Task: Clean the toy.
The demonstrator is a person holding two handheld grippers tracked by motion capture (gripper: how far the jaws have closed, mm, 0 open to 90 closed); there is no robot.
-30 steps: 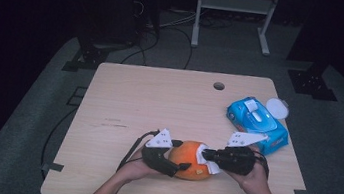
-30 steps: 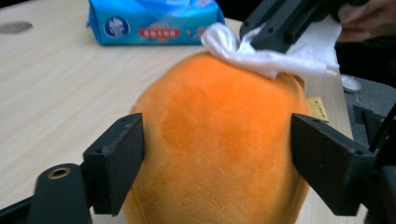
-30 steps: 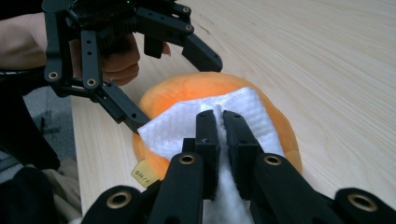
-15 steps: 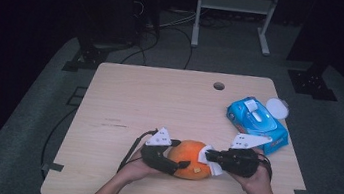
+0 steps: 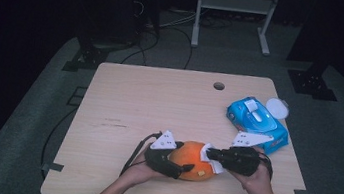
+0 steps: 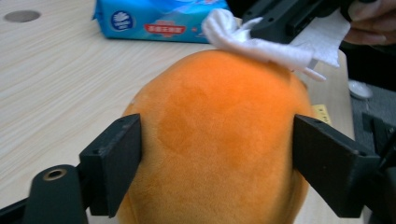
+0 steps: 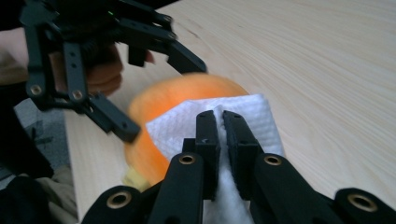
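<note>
A: What is changing over the last second?

B: Little; the left gripper (image 5: 182, 168) is staying clamped on the orange plush toy (image 5: 193, 160) at the near edge of the bench (image 5: 159, 100); the right gripper (image 5: 208, 155) is nudging its white wipe (image 7: 212, 116) a shade further in over the toy's right end; to my eye the wiping is still going on, not finishing.

A: And the fingers?

B: The left pair (image 6: 112, 163) are standing wide apart, one pressing each flank of the toy and pinning it; the right pair (image 7: 208, 140) are all but closed, pinching a fold of the wipe between them.

A: How is the toy looking?

B: Rounded, soft, short-piled, plain orange; a faintly darker patch is showing on its top in the left gripper view; a pale yellow bit is peeking out underneath in the right gripper view.

A: Farther back?

B: A blue wet-wipe pack (image 5: 257, 121) is lying near the bench's right edge, lid (image 5: 278, 109) flipped open.
</note>
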